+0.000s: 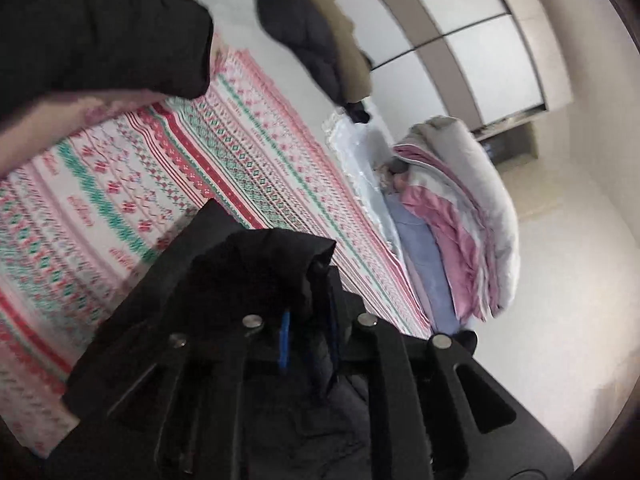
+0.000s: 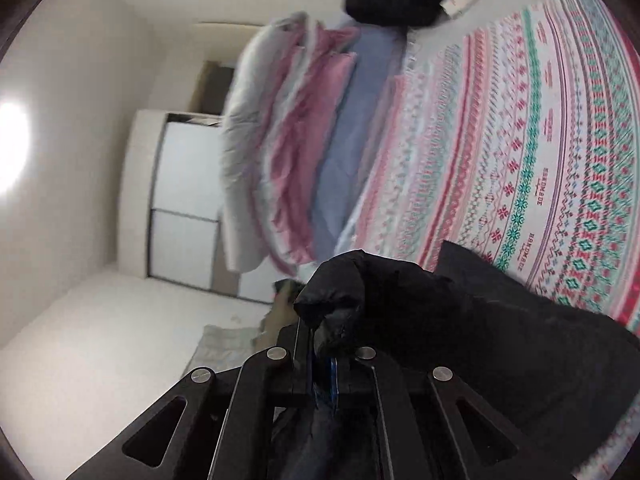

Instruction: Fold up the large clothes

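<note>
A large black garment point(image 1: 276, 264) is bunched between the jaws of my left gripper point(image 1: 308, 320), which is shut on it above the patterned bedspread point(image 1: 224, 168). More of the black garment point(image 1: 100, 28) hangs at the upper left. My right gripper point(image 2: 326, 344) is shut on another part of the black garment point(image 2: 500, 340), which drapes to the right over the bedspread point(image 2: 540, 140). Both views are tilted and blurred.
A folded stack of grey, pink and blue bedding point(image 1: 460, 216) lies at the bed's end; it also shows in the right wrist view point(image 2: 296, 152). A dark jacket with a tan hood point(image 1: 320, 44) lies beyond. A white wardrobe point(image 2: 184, 188) stands by the wall.
</note>
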A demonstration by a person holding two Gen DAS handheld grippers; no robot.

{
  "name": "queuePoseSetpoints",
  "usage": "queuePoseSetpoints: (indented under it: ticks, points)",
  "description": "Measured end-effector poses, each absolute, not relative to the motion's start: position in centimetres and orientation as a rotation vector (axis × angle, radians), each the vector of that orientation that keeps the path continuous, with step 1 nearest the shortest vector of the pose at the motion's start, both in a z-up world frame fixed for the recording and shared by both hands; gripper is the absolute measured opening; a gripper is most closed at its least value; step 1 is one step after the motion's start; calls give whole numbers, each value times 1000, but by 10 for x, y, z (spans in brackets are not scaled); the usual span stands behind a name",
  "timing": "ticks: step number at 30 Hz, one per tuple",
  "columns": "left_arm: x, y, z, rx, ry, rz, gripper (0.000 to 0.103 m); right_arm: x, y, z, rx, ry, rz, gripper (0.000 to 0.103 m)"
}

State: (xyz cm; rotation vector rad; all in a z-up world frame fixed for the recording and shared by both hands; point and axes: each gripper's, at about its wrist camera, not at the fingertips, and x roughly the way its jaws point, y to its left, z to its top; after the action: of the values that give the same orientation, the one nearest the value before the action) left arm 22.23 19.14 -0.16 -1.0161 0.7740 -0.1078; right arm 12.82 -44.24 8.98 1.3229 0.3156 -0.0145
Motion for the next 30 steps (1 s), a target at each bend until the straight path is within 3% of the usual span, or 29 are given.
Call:
queuePoseSetpoints:
  ticks: [3,4,5,7,10,12,13,16,21,23,26,30]
  points:
    - [264,183,-34,-1058,819,-106,33,173,-449,53,1343,398,-105,8]
    - [272,181,-42,-1051,826,-111,51,189,-451,35,1358,446,-129,9]
    - [282,177,-53,-1021,849,-115,62,201,-453,20,1376,485,-143,9]
    - [296,175,-68,-959,927,-95,63,218,-457,-7,1425,531,-158,11]
    - [298,196,-64,-1013,834,-58,63,229,-465,-38,1571,533,-132,17]
    - [290,206,-50,-998,727,-26,66,231,-476,-43,1693,490,-82,39]
    - [288,208,-47,-997,708,-34,67,231,-484,-39,1755,425,-30,59]
    - [286,207,-49,-975,727,-77,69,215,-500,-5,1675,324,-69,72]
    - [282,203,-78,-859,925,3,70,215,-493,32,1272,502,-181,74]
    - [281,203,-88,-860,960,-20,70,238,-483,36,1006,685,-240,74]
    - [276,200,-91,-889,962,-46,70,257,-466,29,723,786,-200,74]
    - [278,185,-95,-854,974,-100,67,275,-462,5,727,835,-76,73]
